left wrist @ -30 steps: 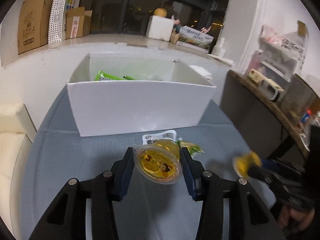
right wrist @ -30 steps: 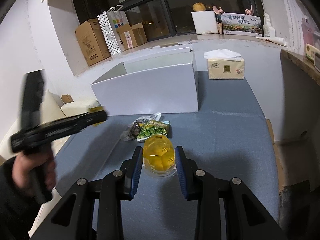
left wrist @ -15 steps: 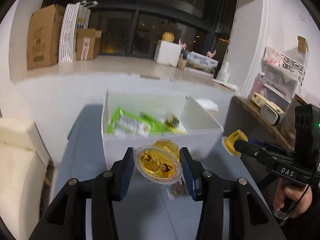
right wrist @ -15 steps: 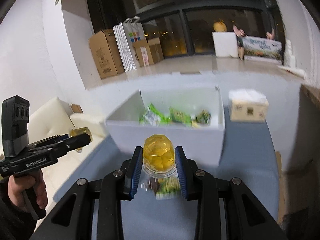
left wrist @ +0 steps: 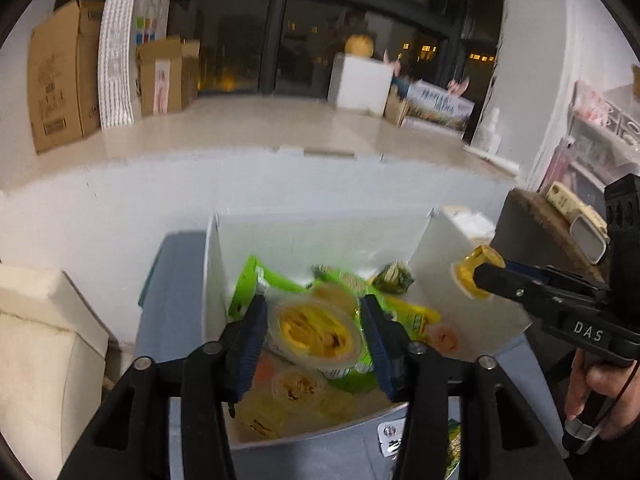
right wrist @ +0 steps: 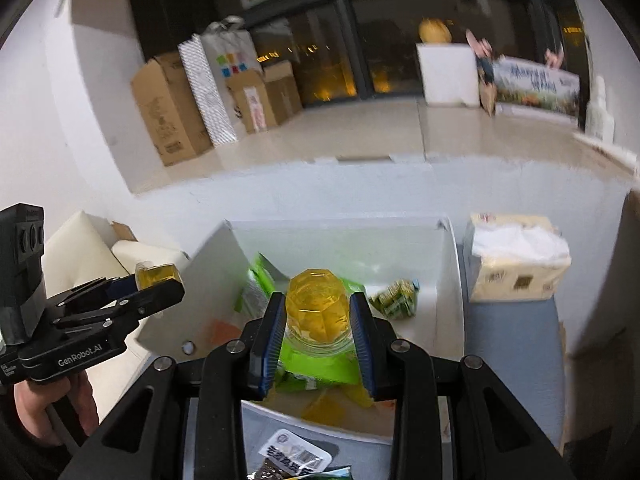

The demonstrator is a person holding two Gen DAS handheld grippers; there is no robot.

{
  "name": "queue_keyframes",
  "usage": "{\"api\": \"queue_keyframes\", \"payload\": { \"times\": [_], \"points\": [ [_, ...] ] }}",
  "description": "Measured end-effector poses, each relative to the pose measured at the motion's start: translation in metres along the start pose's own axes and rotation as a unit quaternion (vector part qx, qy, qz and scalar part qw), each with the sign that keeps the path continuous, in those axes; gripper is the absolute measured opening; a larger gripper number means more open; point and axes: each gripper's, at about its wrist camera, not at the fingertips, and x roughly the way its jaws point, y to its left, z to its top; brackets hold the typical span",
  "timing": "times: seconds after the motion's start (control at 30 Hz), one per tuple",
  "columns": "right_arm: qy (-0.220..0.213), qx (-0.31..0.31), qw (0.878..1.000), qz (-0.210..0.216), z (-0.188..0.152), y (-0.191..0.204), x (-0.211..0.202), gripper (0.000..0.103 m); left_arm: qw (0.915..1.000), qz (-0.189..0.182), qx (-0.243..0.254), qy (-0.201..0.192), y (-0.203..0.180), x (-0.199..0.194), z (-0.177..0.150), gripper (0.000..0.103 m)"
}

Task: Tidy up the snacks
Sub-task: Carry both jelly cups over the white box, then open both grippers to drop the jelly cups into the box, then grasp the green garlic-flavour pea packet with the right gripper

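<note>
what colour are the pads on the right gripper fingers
Blue, ribbed pads on the black right gripper, clamped on a clear yellow jelly cup; clearest in the right wrist view.

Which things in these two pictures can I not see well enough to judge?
- Left wrist view: the lid print of the left cup is motion-blurred.
- Left wrist view: the box floor under the left gripper; cup and fingers cover it, and the cups lying there are blurred.
- Right wrist view: the packet before the box is cut by the bottom edge.
- Right wrist view: whether the right cup in the right gripper touches the bags below.
</note>
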Motion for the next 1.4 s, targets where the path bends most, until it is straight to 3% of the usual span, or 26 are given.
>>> {"api": "queue_keyframes", "payload": {
  "times": [0.03,0.07,0.1,0.37,0.53,0.63,0.9,1.1,1.23,1.4],
  "points": [
    [0.000,0.004,1.000,-0.003,-0.001,-0.002,0.001,0.057,0.9999,0.011,0.001,0.003,0.001,0.004,-0.002,0.089],
    [-0.002,0.011,1.000,-0.001,-0.003,-0.006,0.001,0.086,0.9998,0.018,0.000,0.002,0.001,0.005,-0.005,0.103],
    [-0.005,0.017,1.000,0.002,-0.005,-0.008,-0.002,0.096,0.9999,0.014,0.000,-0.002,0.002,0.005,-0.008,0.103],
    [-0.032,0.000,0.999,0.001,-0.006,0.002,-0.037,0.103,0.9999,0.008,-0.014,0.004,0.005,-0.002,-0.020,0.103],
    [-0.031,-0.012,0.999,-0.007,-0.013,0.012,-0.054,0.103,0.9999,0.008,-0.007,-0.012,-0.004,-0.027,-0.024,0.103],
    [-0.029,-0.008,0.999,0.015,-0.029,0.017,-0.069,0.103,0.9997,0.006,-0.004,-0.022,-0.012,-0.049,-0.036,0.103],
    [-0.021,-0.008,0.999,0.036,-0.111,0.023,-0.111,0.103,0.9993,0.003,0.008,-0.036,-0.043,-0.107,-0.104,0.103],
    [0.005,0.004,1.000,0.028,-0.181,0.023,-0.111,0.103,0.9998,-0.012,-0.009,-0.009,-0.052,-0.122,-0.166,0.103],
    [0.017,0.012,1.000,0.021,-0.199,0.024,-0.102,0.103,0.9996,-0.014,-0.024,0.003,-0.049,-0.128,-0.189,0.103],
    [0.020,0.016,1.000,0.017,-0.189,0.024,-0.085,0.103,0.9995,-0.008,-0.032,0.002,-0.044,-0.138,-0.202,0.103]
  ]
}}
